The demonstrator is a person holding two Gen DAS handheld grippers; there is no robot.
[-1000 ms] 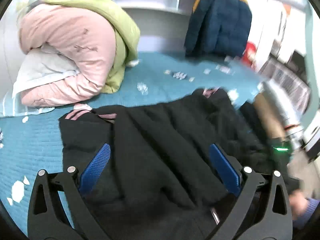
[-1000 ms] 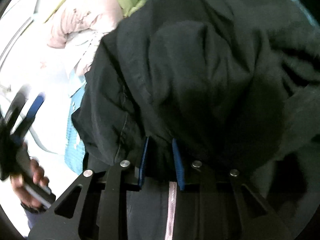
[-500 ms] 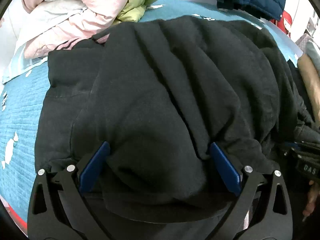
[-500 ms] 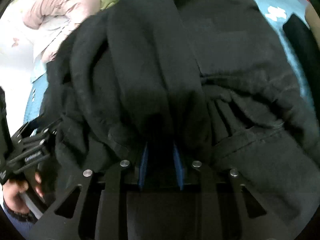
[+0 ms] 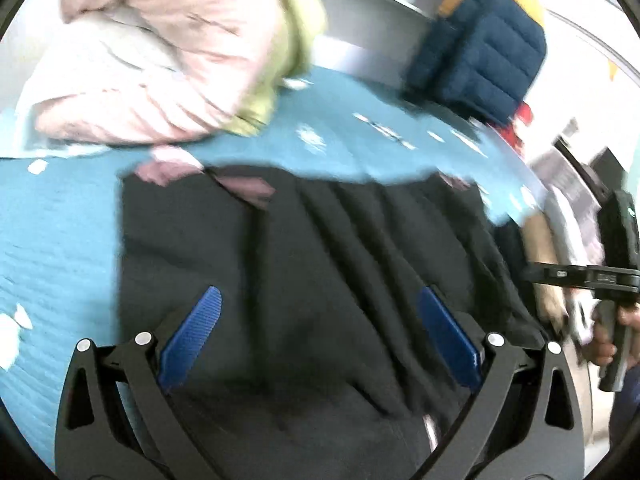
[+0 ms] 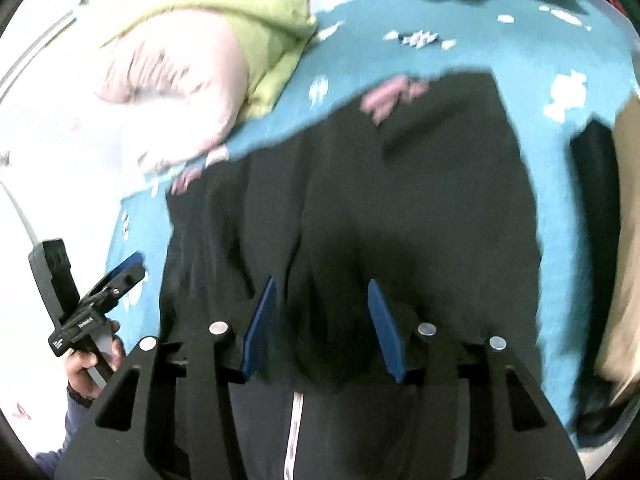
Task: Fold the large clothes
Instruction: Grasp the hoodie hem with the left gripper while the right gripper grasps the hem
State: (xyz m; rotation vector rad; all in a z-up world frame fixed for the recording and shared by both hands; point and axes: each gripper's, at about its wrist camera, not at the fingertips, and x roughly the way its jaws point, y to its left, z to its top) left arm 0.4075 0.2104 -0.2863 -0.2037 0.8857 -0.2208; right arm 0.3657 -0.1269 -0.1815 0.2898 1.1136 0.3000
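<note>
Below both of your grippers, the black garment [image 5: 340,280] lies spread on the blue quilted bedspread [image 5: 60,248], wrinkled in long folds that run from near to far. A silver zipper [image 6: 294,432] shows at its near edge in the right wrist view, and bits of pink lining [image 6: 392,96] peek out at its far edge.

Your left gripper [image 5: 320,332] has its blue pads wide apart above the cloth; nothing sits between them and they press on nothing. Your right gripper [image 6: 322,320] is opening its jaws at this moment: the dark fabric lies under and behind the gap, but the pads do not pinch it.

From the right wrist view you can see your left hand [image 6: 90,368] on the handle at the left edge, over the bedspread just beside the garment's left side. From the left wrist view your right hand [image 5: 612,336] shows at the far right edge, beyond the garment's right side.

Further back on the left, a pile of pink and white bedding [image 5: 152,60] sits with a light green quilt [image 6: 248,20] over it. A navy and yellow padded jacket [image 5: 484,52] sits at the far right. A tan cloth [image 6: 624,240] lies at the right edge of the bed.
</note>
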